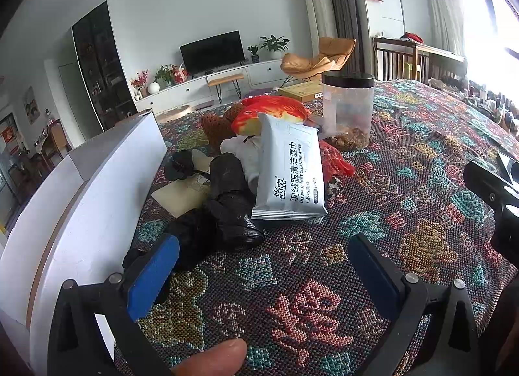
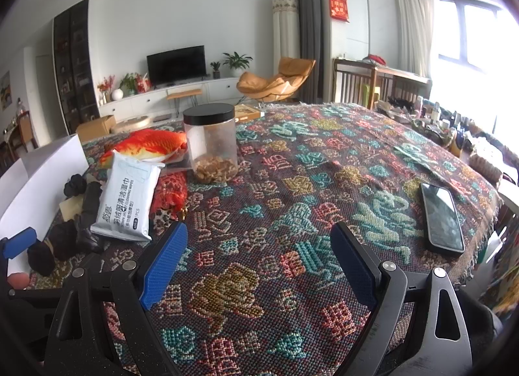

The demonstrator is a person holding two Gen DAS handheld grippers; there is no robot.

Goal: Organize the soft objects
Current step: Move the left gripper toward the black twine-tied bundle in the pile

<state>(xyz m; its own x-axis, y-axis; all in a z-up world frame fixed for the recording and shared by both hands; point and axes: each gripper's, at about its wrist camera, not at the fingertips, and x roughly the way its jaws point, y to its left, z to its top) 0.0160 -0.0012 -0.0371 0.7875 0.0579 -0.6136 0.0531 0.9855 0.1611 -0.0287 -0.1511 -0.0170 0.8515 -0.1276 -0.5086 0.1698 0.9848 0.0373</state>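
Both grabbers, the left gripper (image 1: 262,272) and the right gripper (image 2: 259,259), are wide open and hold nothing. The toy fish (image 1: 269,113) and pack of wipes (image 1: 288,171) lie piled on the patterned cloth (image 2: 292,181), beside the white box (image 1: 97,188).

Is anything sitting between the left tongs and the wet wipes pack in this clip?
Partly. The left tongs are open over bare cloth. The wet wipes pack lies ahead, its near edge exposed, but black plastic bags lean against its left side, close to the left finger's path. Nothing visible blocks a straight approach from the right.
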